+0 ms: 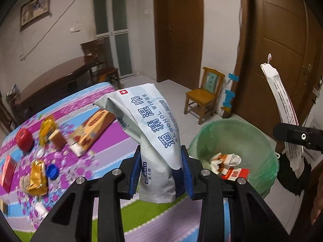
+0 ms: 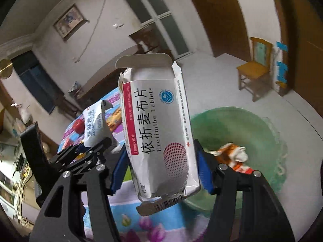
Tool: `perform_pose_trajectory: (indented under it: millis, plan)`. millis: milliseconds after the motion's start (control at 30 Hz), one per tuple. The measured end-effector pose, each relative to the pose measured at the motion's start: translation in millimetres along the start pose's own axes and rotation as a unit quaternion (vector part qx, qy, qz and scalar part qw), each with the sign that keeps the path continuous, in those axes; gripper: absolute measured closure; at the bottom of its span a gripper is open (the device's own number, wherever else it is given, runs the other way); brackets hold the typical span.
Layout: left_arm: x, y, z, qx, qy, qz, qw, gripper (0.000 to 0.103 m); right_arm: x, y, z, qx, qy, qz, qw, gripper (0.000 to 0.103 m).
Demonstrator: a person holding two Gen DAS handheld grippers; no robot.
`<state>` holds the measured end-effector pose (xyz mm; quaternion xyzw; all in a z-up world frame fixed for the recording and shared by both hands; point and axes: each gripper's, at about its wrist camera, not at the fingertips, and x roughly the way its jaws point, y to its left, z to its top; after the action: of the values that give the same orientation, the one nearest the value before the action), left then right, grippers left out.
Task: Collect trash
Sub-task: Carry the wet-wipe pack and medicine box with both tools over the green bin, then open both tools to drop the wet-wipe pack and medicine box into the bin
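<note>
The left gripper (image 1: 161,169) is clamping a wipes pack (image 1: 149,125); the right gripper (image 2: 161,171) is clamping a tablet box (image 2: 159,129). Centre each over the bin (image 1: 260,129) before releasing.

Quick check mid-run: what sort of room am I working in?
Likely a home living or dining room: a small wooden chair by brown wooden doors, a framed picture on the wall, and a dark wooden table.

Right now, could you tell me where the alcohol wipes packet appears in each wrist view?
Left wrist: alcohol wipes packet at centre, clamped in the left gripper.
Right wrist: same packet at middle left, beside the tablet box.
Shared landmark: green-lined bin, right of centre.
</note>
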<state>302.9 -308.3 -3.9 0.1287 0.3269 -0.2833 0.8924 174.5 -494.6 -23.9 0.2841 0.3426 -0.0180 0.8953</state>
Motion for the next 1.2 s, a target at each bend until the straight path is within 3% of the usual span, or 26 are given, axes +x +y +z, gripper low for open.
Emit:
perform_pose_trajectory:
  millis: [400, 1200]
  plan:
    - [41, -57, 11, 0.059, 0.01, -0.018, 0.998, 0.066, -7, -49, 3, 0.03, 0.008, -0.046, 0.998, 0.045]
    - [92, -101, 13, 0.111, 0.029, -0.036, 0.9928, 0.066, -11, -62, 8, 0.033, 0.025, -0.091, 0.995, 0.045]
